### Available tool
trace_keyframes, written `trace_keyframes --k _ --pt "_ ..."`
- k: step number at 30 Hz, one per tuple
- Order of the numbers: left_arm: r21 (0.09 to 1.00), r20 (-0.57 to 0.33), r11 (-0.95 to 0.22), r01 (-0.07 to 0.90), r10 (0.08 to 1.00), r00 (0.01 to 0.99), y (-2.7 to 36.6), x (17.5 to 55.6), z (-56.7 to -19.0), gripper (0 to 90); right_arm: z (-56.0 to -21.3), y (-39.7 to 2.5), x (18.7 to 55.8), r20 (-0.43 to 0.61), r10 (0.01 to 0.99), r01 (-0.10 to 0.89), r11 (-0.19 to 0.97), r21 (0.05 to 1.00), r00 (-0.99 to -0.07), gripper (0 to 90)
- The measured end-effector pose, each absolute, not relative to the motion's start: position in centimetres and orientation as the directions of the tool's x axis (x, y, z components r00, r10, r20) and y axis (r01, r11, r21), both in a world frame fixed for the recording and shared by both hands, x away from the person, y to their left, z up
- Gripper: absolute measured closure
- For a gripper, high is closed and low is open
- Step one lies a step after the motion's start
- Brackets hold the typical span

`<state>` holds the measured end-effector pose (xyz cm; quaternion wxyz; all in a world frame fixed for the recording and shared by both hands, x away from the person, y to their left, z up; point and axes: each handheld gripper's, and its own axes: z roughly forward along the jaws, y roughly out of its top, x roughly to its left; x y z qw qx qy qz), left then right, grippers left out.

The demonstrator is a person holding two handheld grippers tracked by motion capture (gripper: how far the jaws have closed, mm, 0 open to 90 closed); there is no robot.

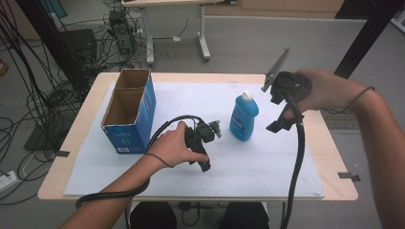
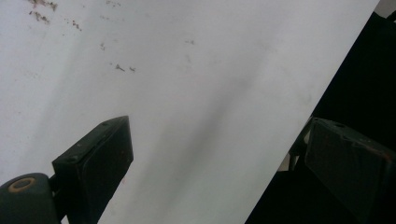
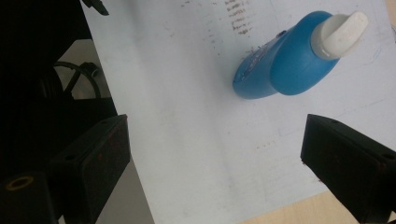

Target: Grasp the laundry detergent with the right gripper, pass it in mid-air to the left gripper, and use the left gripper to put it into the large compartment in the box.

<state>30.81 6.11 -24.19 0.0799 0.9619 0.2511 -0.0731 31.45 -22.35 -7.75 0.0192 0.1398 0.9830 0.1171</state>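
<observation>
On the wooden table (image 1: 329, 157), a pale sheet (image 1: 258, 162) covers most of the top. Blue cardboard box (image 1: 130, 110), open-topped, two compartments, at left. Blue bottle (image 1: 244, 116), white cap, upright at centre-right; the right gripper view gives its label side, print too blurred to read. Right gripper (image 1: 277, 112) raised just beside bottle, jaws spread, empty. Left gripper (image 1: 204, 150) low over the sheet, jaws spread, empty.
</observation>
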Motion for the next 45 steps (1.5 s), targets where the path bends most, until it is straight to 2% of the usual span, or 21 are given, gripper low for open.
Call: trace_keyframes --k 45 --pt "0.102 -0.192 -0.859 0.502 0.478 0.857 6.2 30.9 -24.5 8.0 -10.8 -26.7 31.0 -0.007 0.449 0.435 0.87 0.232 -0.894 7.3"
